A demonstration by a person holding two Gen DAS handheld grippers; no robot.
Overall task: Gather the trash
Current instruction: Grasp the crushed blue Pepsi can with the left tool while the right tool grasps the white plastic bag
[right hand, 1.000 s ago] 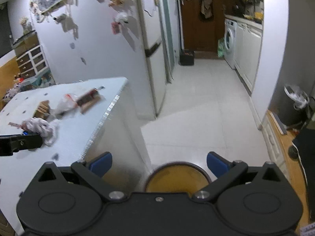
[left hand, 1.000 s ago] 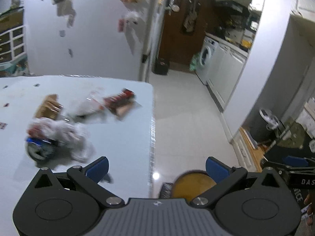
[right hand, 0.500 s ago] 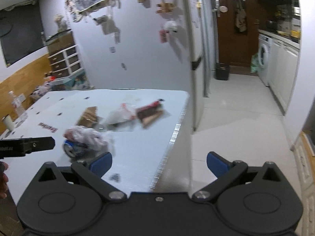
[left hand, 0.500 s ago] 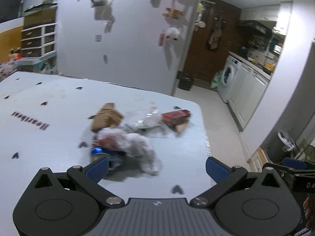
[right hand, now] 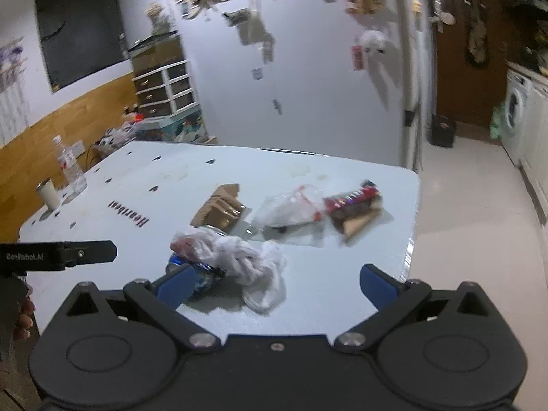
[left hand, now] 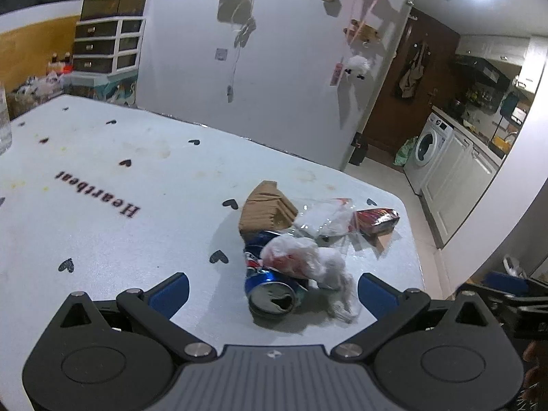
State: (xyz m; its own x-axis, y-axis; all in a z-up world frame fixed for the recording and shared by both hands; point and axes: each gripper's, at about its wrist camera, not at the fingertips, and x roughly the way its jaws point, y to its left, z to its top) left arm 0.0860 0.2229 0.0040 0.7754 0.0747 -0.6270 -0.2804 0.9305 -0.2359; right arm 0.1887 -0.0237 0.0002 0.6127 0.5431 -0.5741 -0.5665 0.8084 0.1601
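A pile of trash lies on the white table [left hand: 102, 212] near its right corner. A crushed blue can [left hand: 270, 291] lies on its side with a crumpled white bag [left hand: 308, 260] over it. Behind are a brown cardboard piece [left hand: 263, 209], a clear plastic bag [left hand: 325, 219] and a red wrapper [left hand: 375, 219]. My left gripper [left hand: 272, 293] is open, its jaws on either side of the can, just above the table. My right gripper [right hand: 275, 282] is open and empty, close to the white bag [right hand: 239, 257] and can [right hand: 191, 270].
A water bottle [right hand: 70, 164] and a paper cup [right hand: 48, 191] stand at the table's far left. A fridge door with magnets [right hand: 308, 68] is behind the table. A washing machine [left hand: 430, 147] and a floor bin [left hand: 513, 263] are to the right.
Both grippers have swung left from the floor and a round yellow bin toward the table. The trash pile now lies close in front of both, with the can between my left jaws.
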